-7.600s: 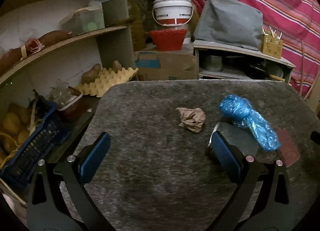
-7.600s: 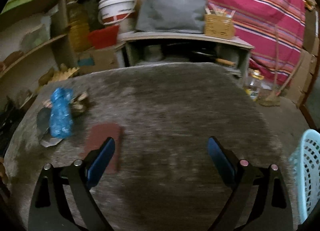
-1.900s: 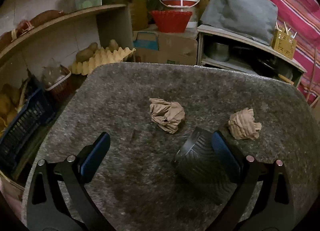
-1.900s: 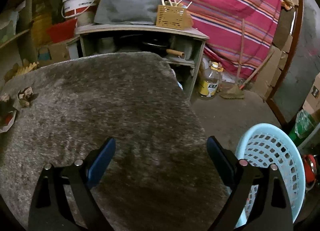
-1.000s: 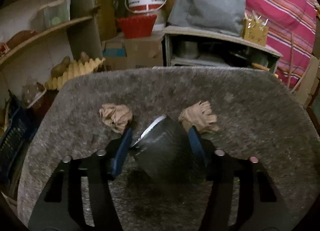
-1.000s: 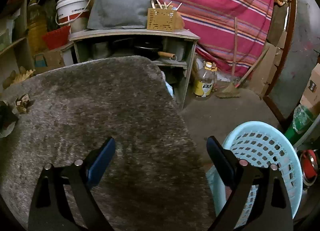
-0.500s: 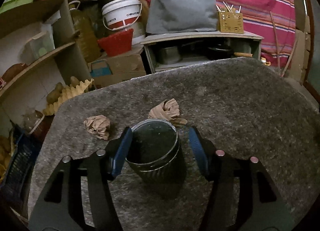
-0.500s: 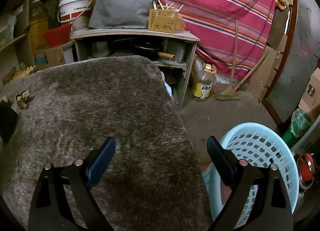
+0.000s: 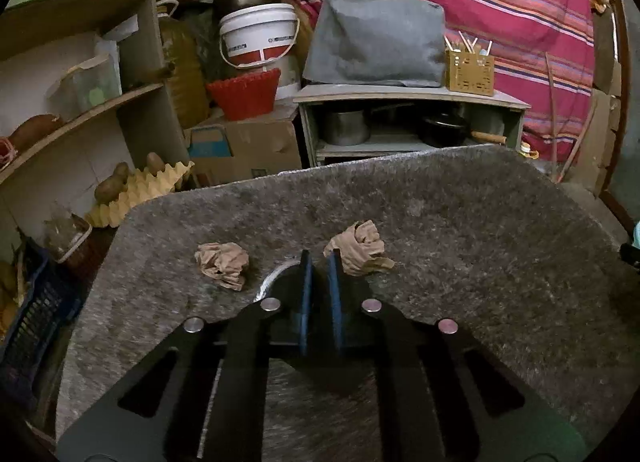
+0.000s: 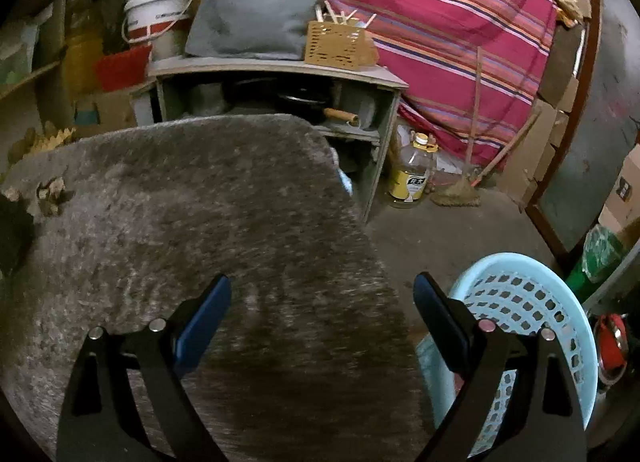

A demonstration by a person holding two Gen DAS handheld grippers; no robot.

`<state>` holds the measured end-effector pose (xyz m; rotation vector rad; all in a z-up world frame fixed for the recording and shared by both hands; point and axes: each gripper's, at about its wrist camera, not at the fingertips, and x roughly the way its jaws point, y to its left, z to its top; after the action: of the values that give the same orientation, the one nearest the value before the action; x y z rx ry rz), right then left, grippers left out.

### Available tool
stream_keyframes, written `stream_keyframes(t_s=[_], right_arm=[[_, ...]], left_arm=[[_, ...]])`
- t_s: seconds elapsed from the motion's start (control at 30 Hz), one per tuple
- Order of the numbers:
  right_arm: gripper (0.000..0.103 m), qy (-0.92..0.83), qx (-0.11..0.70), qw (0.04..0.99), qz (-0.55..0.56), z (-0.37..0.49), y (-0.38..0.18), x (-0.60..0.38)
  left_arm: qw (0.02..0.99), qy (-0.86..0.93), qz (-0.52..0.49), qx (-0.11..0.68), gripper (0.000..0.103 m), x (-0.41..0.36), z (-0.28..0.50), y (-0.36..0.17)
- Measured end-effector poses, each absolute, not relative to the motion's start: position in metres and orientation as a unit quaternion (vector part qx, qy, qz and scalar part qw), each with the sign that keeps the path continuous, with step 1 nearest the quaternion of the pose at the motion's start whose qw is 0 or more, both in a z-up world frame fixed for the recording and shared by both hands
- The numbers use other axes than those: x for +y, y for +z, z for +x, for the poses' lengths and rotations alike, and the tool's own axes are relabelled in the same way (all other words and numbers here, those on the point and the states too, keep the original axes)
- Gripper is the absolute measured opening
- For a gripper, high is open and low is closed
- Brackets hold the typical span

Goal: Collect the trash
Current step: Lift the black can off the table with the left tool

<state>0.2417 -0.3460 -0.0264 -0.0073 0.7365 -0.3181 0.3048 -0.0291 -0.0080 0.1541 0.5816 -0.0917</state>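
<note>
Seen from the left wrist, the left hand-held gripper [image 9: 319, 262] fills the bottom of the view. Its jaws are closing and its two blue pads [image 9: 306, 294] stand almost together, clenched on a black cup [image 9: 286, 290]. The cup looks squashed between them. Part of its dark wall and a silvery rim bulge out at 9 o'clock of the pads.

The worktop [image 9: 480, 242] has a grey shaggy cover. Two crumpled brown paper balls lie on it just past the fingertips. The first paper ball [image 9: 222, 264] is at 10 o'clock of the tips, slightly apart from the cup. The second paper ball [image 9: 356, 250] is at 1 o'clock, right beside the right pad.

Seen from the right wrist, the right hand-held gripper [image 10: 322, 290] is released, its jaws spread wide with nothing between them. It hangs above the right edge of the worktop. A light blue plastic laundry basket [image 10: 520, 302] stands on the floor at 4 o'clock of that view, behind the right finger.
</note>
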Motion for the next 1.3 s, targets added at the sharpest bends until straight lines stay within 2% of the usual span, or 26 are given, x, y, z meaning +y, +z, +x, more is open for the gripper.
stream_keyframes(t_s=[0.03,0.13,0.17,0.3,0.47,0.77,1.07,1.13,1.17,1.2,1.3], right_arm=[[0.091,-0.153,0.360,0.920,-0.007,0.243,-0.028,-0.343],[0.091,-0.149,0.364,0.919,-0.016,0.246,-0.030,-0.335],[0.091,-0.148,0.365,0.919,-0.018,0.247,-0.031,-0.332],[0.091,-0.146,0.364,0.920,-0.020,0.249,-0.032,-0.328],[0.091,-0.142,0.365,0.920,-0.011,0.251,-0.032,-0.328],[0.091,-0.139,0.363,0.921,-0.006,0.254,-0.032,-0.331],[0.091,-0.147,0.361,0.921,0.004,0.248,-0.031,-0.344],[0.091,-0.148,0.361,0.921,0.003,0.247,-0.031,-0.346],[0.091,-0.149,0.362,0.920,0.002,0.247,-0.031,-0.346],[0.091,-0.149,0.362,0.920,0.001,0.246,-0.031,-0.346],[0.091,-0.148,0.360,0.921,0.006,0.245,-0.030,-0.346]], left_arm=[[0.954,-0.042,0.077,0.285,0.013,-0.028,0.305,-0.009],[0.953,-0.025,0.085,0.290,0.053,-0.026,0.309,-0.017],[0.953,-0.019,0.088,0.288,0.062,-0.025,0.309,-0.019],[0.951,0.001,0.091,0.296,0.074,-0.020,0.316,-0.027],[0.953,0.014,0.023,0.302,0.087,0.014,0.322,-0.019],[0.942,0.054,0.012,0.332,0.090,0.029,0.344,-0.041],[0.933,0.002,0.049,0.356,0.097,-0.005,0.344,-0.057],[0.934,-0.003,0.053,0.354,0.092,-0.008,0.344,-0.056],[0.935,-0.011,0.054,0.350,0.082,-0.009,0.343,-0.055],[0.936,-0.019,0.053,0.348,0.078,-0.011,0.342,-0.053],[0.941,-0.025,0.072,0.329,0.074,-0.020,0.334,-0.047]])
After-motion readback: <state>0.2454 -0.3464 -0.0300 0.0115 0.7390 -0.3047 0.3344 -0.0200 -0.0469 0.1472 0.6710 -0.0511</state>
